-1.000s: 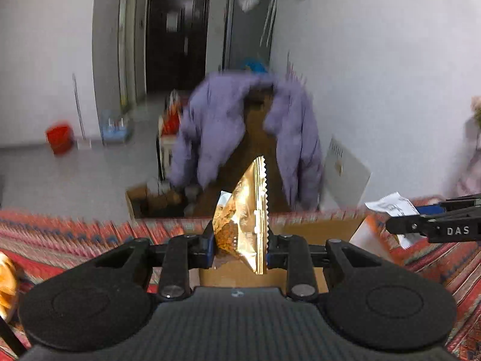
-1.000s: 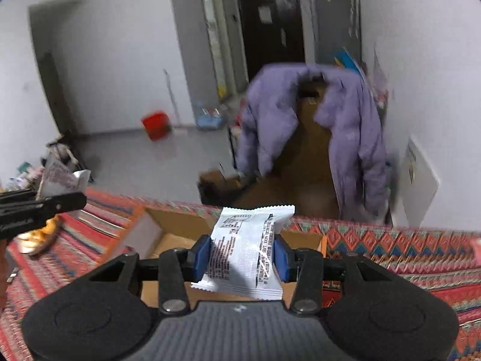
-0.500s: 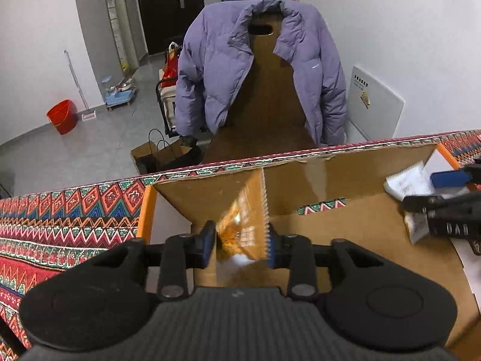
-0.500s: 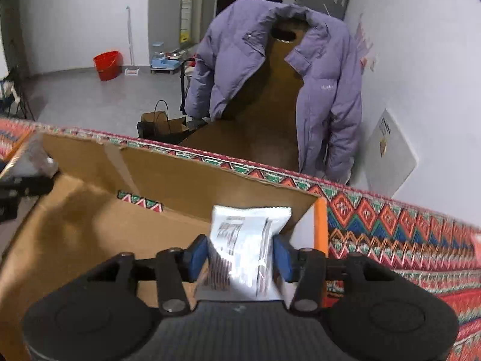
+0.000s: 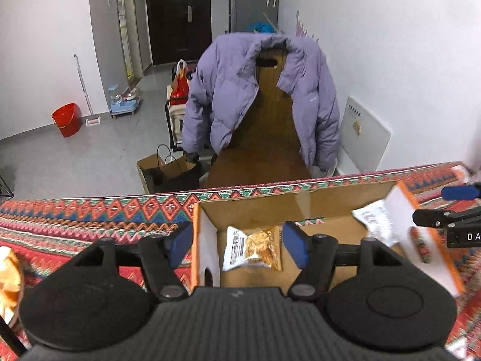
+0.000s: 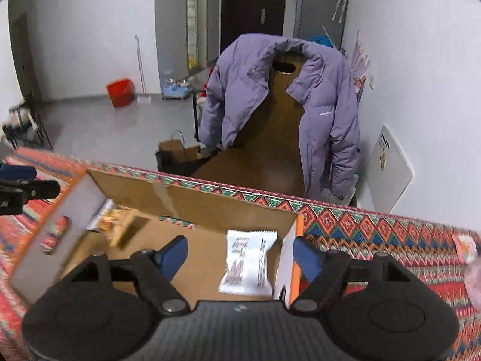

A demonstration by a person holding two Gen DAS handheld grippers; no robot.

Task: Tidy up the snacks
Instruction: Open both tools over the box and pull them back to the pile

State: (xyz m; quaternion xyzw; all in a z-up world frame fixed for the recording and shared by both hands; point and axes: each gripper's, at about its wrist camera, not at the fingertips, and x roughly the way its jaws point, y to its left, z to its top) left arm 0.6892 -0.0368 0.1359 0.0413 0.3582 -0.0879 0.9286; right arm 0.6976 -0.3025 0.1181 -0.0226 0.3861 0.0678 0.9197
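Observation:
An open cardboard box (image 5: 294, 198) stands on a patterned tablecloth (image 5: 90, 219). A gold snack packet (image 5: 254, 248) lies flat on the box floor at its left end. My left gripper (image 5: 237, 245) hangs over it with its jaws opening, and the blue pads stand clear of the packet. A white snack packet (image 6: 248, 263) lies on the box (image 6: 195, 201) floor at the right end. My right gripper (image 6: 240, 257) is above it, jaws opening, pads not touching it. Each gripper shows at the edge of the other's view.
The box's white flaps with orange edges (image 5: 206, 240) stand up at both ends, close to the fingers. A chair with a purple jacket (image 5: 261, 90) is beyond the table's far edge. An orange snack (image 5: 9, 279) lies at the left on the cloth.
Both grippers have let go: the gold packet and the white packet have dropped from between the pads onto the box floor. Both pairs of jaws have spread wide.

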